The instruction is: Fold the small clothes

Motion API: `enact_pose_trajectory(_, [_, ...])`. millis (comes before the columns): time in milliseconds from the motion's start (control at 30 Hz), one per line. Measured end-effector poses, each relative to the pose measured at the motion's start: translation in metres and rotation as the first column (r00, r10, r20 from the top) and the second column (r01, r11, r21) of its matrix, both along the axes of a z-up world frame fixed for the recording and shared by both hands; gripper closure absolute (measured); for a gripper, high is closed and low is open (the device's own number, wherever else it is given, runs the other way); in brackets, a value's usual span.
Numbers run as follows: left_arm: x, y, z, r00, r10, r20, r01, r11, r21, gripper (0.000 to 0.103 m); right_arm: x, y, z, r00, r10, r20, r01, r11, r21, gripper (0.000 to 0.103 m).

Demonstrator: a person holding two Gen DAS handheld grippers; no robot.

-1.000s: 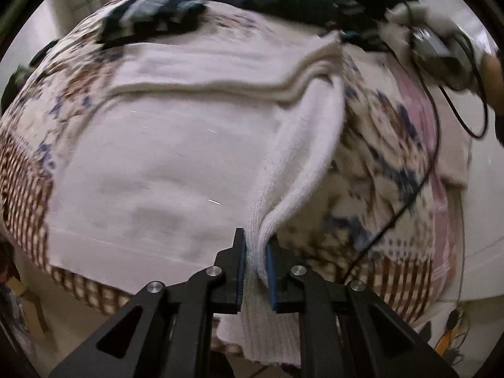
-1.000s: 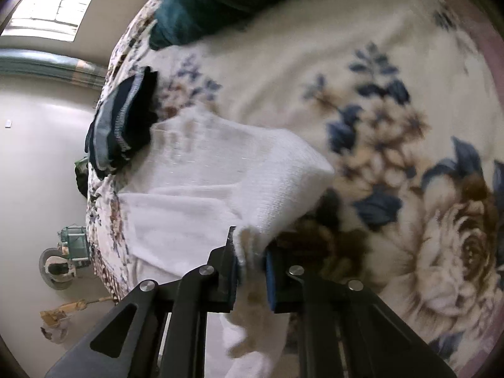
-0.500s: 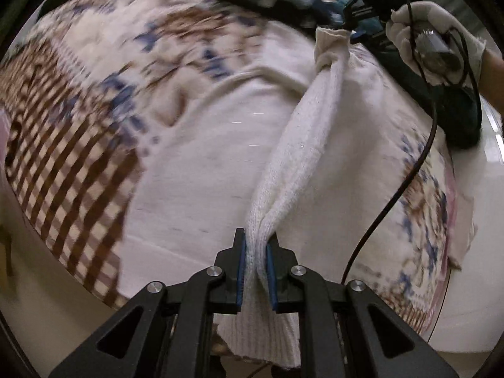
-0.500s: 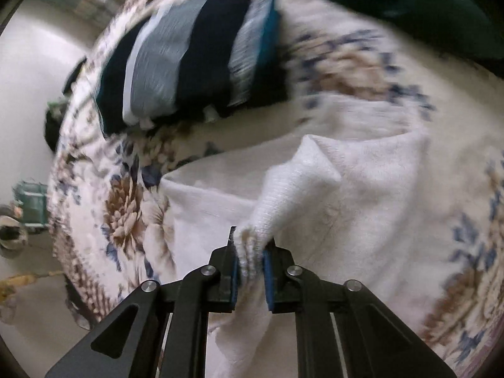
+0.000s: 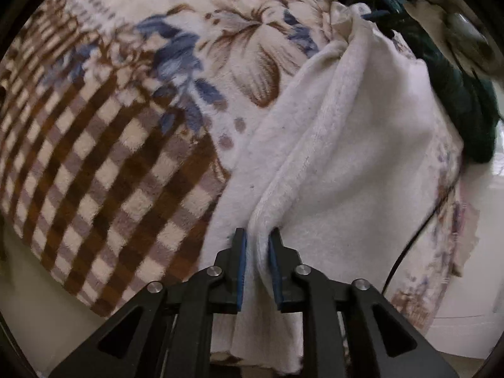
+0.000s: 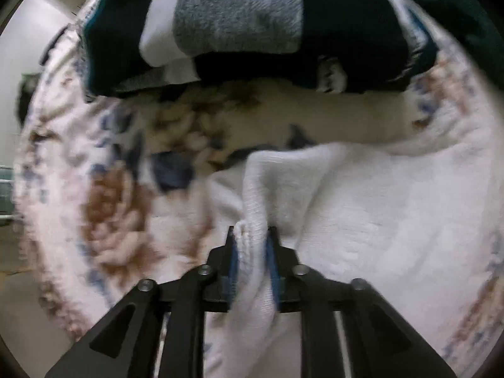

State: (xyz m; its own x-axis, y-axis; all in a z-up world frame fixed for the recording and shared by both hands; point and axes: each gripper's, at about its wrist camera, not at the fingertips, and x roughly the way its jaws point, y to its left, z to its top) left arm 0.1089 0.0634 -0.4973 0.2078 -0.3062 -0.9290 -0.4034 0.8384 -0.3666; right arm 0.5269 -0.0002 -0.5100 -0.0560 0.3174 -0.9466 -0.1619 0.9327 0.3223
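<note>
A white fleecy garment (image 5: 346, 145) lies on the flowered blanket (image 5: 126, 145), folded over itself with a raised seam running away from me. My left gripper (image 5: 256, 239) points steeply down at its near edge. Its jaws are starting to open, and the pads still pinch the fold. In the right wrist view the same white garment (image 6: 378, 208) spreads out to the right. My right gripper (image 6: 252, 236) is low over its far corner. Its jaws are opening, and the bunched corner sits loosely between the pads.
A folded dark garment with grey and white stripes (image 6: 252, 22) lies just beyond the white one. A dark green cloth (image 5: 466, 100) is heaped at the right. A black cable (image 5: 409, 242) hangs over the bed's edge. A gloved hand (image 5: 456, 25) shows at the top right.
Both grippers carried their ends of the white garment sideways across it and lowered them, laying one layer over another. The right jaws have spread clearly, the left ones slightly.
</note>
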Motion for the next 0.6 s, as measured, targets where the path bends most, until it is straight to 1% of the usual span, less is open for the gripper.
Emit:
enact_pose_trajectory(33, [0.0,0.004,0.003,1.0,0.003,-0.003,-0.003,1.0,-0.021,0.083,0.0,-0.01,0.007,1.0,-0.001,-0.023,0.002,0.998,0.065,0.059])
enact_pose_trajectory(67, [0.002,0.011,0.009,1.0,0.008,-0.009,-0.008,0.999,-0.035,0.078,0.0,-0.019,0.013,1.0,-0.013,-0.027,0.016,0.995,0.101,0.053])
enact_pose_trajectory(100, [0.004,0.019,0.016,1.0,0.017,-0.009,-0.017,0.999,-0.04,0.078,-0.002,-0.037,0.024,0.999,-0.038,-0.021,0.04,0.99,0.139,0.051])
enact_pose_trajectory(133, [0.011,0.028,0.028,0.999,0.035,0.004,-0.035,0.998,-0.045,0.078,-0.004,-0.053,0.032,0.998,-0.058,-0.007,0.058,0.986,0.155,0.048])
enact_pose_trajectory(200, [0.031,0.038,0.045,0.998,0.043,0.039,-0.042,0.998,-0.043,0.074,-0.009,-0.097,0.047,0.993,-0.113,0.038,0.106,0.983,0.147,0.048])
enact_pose_trajectory(233, [0.047,0.041,0.053,0.997,0.038,0.062,-0.036,0.998,-0.043,0.07,-0.011,-0.121,0.052,0.988,-0.143,0.06,0.135,0.982,0.132,0.048])
enact_pose_trajectory(300, [0.096,0.041,0.067,0.992,0.005,0.129,-0.001,0.999,-0.034,0.067,-0.011,-0.162,0.054,0.979,-0.184,0.093,0.175,0.98,0.095,0.048])
enact_pose_trajectory(333, [0.116,0.042,0.068,0.989,-0.011,0.147,0.016,0.999,-0.028,0.066,-0.011,-0.182,0.051,0.974,-0.199,0.109,0.193,0.979,0.066,0.048])
enact_pose_trajectory(400, [0.175,0.03,0.069,0.979,-0.052,0.197,0.06,0.997,-0.037,0.066,-0.004,-0.209,0.041,0.966,-0.236,0.102,0.232,0.972,0.049,0.048])
enact_pose_trajectory(433, [0.203,0.025,0.067,0.975,-0.07,0.212,0.078,0.996,-0.031,0.066,-0.002,-0.226,0.032,0.958,-0.273,0.09,0.269,0.962,0.05,0.048])
enact_pose_trajectory(500, [0.253,0.011,0.059,0.968,-0.112,0.223,0.121,0.992,-0.03,0.066,0.005,-0.248,0.018,0.941,-0.33,0.074,0.325,0.943,0.071,0.048])
enact_pose_trajectory(533, [0.283,0.0,0.051,0.966,-0.137,0.219,0.142,0.99,-0.009,0.066,0.01,-0.255,0.009,0.932,-0.357,0.065,0.352,0.932,0.086,0.048])
enact_pose_trajectory(567, [0.302,-0.007,0.045,0.964,-0.164,0.209,0.166,0.986,0.007,0.066,0.014,-0.261,0.002,0.925,-0.376,0.059,0.369,0.924,0.1,0.048])
enact_pose_trajectory(600, [0.324,-0.015,0.036,0.963,-0.194,0.187,0.19,0.981,0.04,0.066,0.018,-0.264,-0.004,0.919,-0.39,0.055,0.382,0.916,0.12,0.047])
